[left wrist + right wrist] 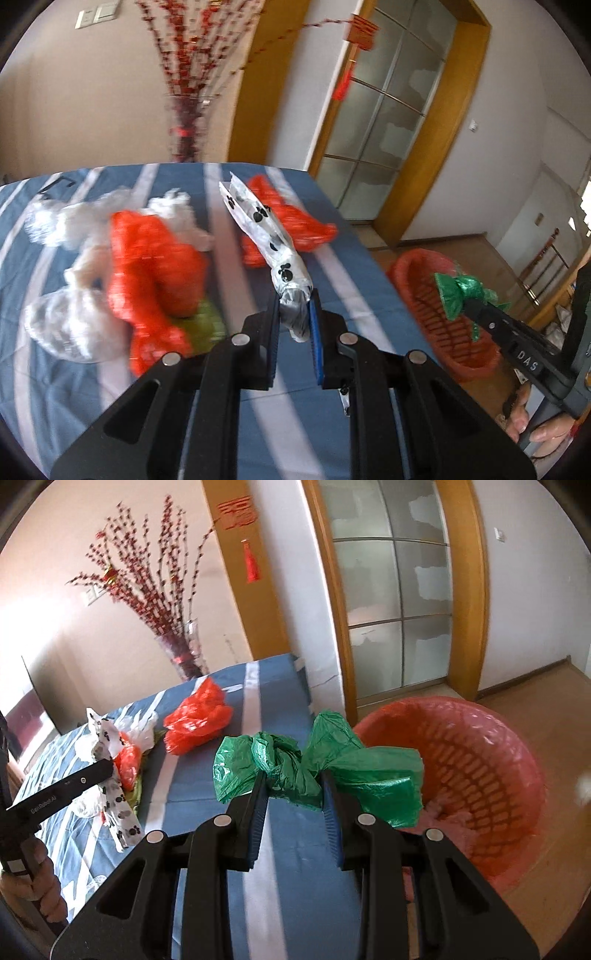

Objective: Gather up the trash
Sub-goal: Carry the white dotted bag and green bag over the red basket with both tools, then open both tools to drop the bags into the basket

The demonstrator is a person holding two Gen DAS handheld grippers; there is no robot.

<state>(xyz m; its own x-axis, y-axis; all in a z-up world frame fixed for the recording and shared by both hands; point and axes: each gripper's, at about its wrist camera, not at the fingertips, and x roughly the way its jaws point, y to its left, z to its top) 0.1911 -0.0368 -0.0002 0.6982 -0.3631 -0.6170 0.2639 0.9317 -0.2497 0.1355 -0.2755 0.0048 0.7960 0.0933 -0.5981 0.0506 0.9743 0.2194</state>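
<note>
Left wrist view, surroundings: we see a blue striped cloth point(332, 236) with crumpled red bags point(155, 266), clear and white plastic bags point(74, 325) and a second red bag point(295, 225) farther back; a vase of red branches point(184, 122) stands behind, and a glazed door point(388, 110) to the right.
Left wrist view, basket: a red basket point(436, 325) sits off the cloth's right edge, on the floor side.
Left wrist view, left gripper point(295, 317): our jaws stand narrow, clamped on a white bag with black prints point(269, 236), which juts forward and upward from the pads over the cloth.
Left wrist view, right gripper point(469, 302): it comes in from the right over the basket, pinching a green bag point(458, 291); a hand point(535, 421) shows at the lower right.

Right wrist view, surroundings: we see the same cloth point(280, 709), one red bag point(199, 716) lying alone, and the vase point(184, 653) beyond.
Right wrist view, right gripper point(295, 794): our jaws are partly closed on the knotted green bag point(288, 768), which bulges out on both sides of the pads.
Right wrist view, basket point(480, 746): it lies just right of the green bag, beside the table edge.
Right wrist view, left gripper point(107, 768): at the left, it holds the printed white bag point(110, 742) above the pile.
</note>
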